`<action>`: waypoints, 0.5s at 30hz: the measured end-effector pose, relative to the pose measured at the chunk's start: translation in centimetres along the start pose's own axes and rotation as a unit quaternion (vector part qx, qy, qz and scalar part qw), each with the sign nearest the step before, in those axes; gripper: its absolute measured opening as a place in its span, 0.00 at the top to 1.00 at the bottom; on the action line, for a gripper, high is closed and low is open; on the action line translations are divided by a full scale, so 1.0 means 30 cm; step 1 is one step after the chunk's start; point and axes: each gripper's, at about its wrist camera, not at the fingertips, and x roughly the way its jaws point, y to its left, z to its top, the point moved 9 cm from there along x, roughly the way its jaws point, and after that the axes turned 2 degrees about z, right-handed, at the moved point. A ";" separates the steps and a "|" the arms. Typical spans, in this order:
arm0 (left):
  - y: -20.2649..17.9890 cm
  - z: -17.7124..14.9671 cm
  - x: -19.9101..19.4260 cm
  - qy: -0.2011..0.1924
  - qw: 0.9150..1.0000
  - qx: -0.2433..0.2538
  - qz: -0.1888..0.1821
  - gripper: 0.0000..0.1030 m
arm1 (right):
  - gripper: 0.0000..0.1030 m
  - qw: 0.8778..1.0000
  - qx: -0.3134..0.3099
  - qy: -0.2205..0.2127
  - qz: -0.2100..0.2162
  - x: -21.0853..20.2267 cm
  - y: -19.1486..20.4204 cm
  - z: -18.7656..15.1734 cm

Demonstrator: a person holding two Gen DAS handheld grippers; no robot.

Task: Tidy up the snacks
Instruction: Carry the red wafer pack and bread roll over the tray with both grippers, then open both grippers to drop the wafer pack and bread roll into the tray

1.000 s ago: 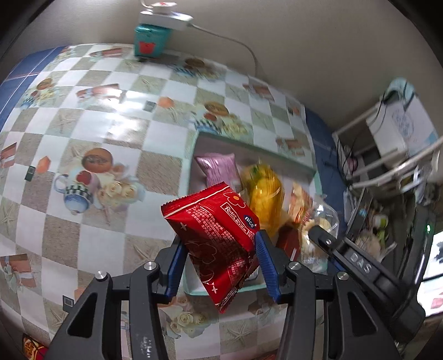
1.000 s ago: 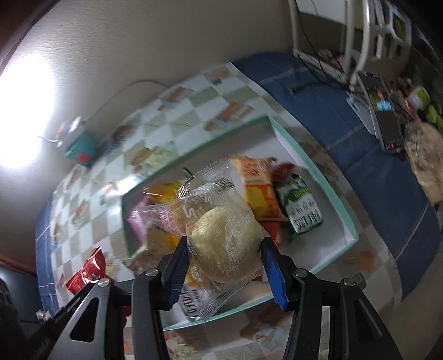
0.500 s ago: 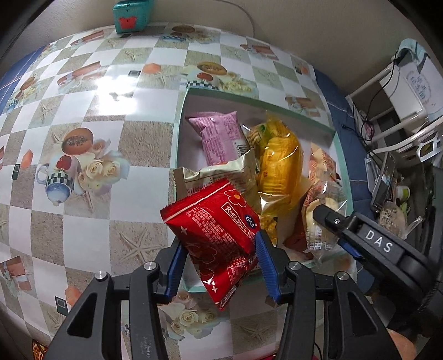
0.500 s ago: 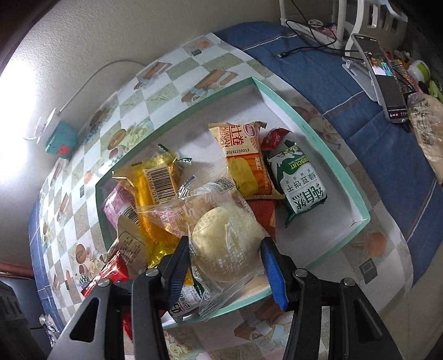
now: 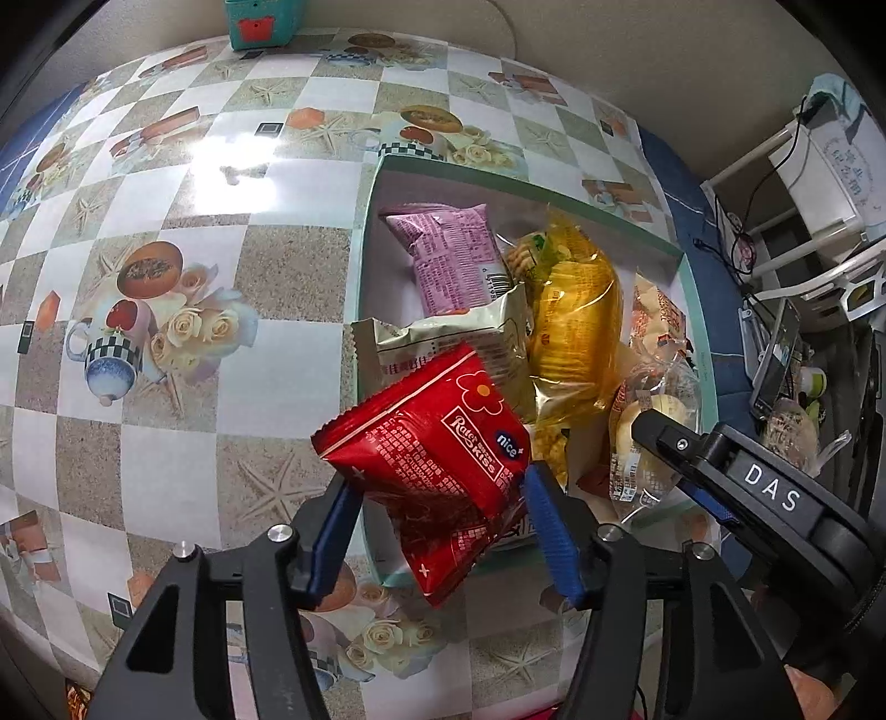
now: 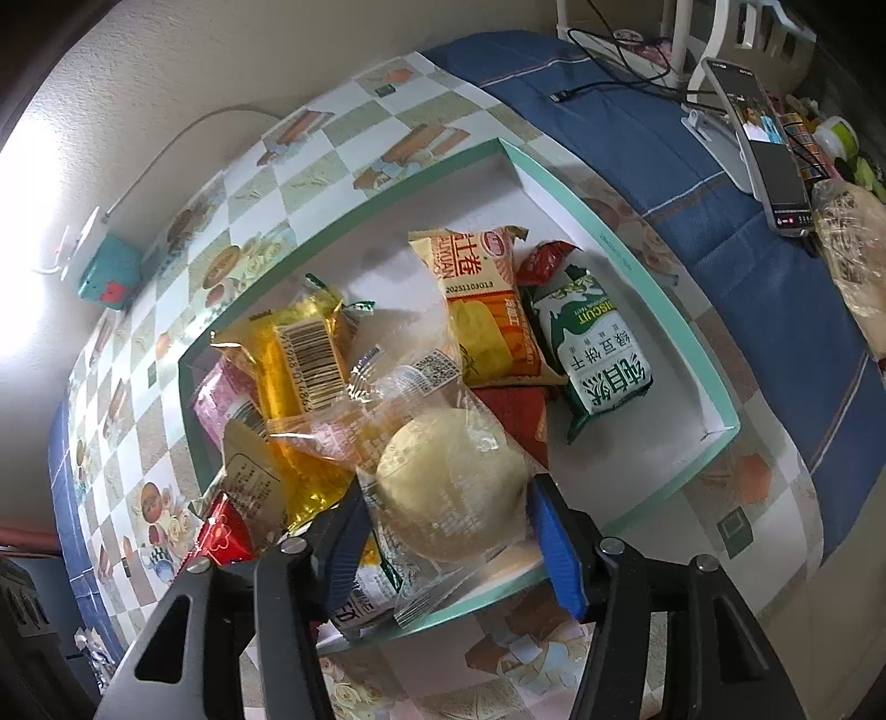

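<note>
My left gripper (image 5: 443, 515) is shut on a red snack packet (image 5: 437, 465) and holds it above the near left corner of the teal-rimmed white box (image 5: 368, 221). My right gripper (image 6: 448, 531) is shut on a clear-wrapped round bun (image 6: 451, 487) over the box's near edge (image 6: 714, 437); it also shows in the left wrist view (image 5: 648, 443). The box holds a pink packet (image 5: 448, 255), a yellow packet (image 5: 570, 327), a pale green packet (image 5: 443, 343), an orange packet (image 6: 482, 310) and a green-white biscuit packet (image 6: 598, 354).
The box sits on a checkered tablecloth (image 5: 166, 277). A teal device (image 5: 257, 22) with a cable stands at the wall. A blue cloth (image 6: 720, 166), a phone on a stand (image 6: 769, 149) and white racks (image 5: 803, 183) lie to the right.
Both grippers have moved down and closer over the box, each still holding its snack. The box's contents now fill more of both views.
</note>
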 end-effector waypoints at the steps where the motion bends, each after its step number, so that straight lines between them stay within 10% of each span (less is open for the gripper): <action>1: 0.003 0.000 0.000 0.000 1.000 0.000 0.001 0.37 | 0.39 1.000 -0.001 0.001 -0.003 0.000 0.000 0.000; 15: 0.022 0.022 -0.051 -0.013 1.000 -0.006 -0.004 0.21 | 0.20 1.000 -0.009 -0.005 -0.014 -0.015 -0.007 0.006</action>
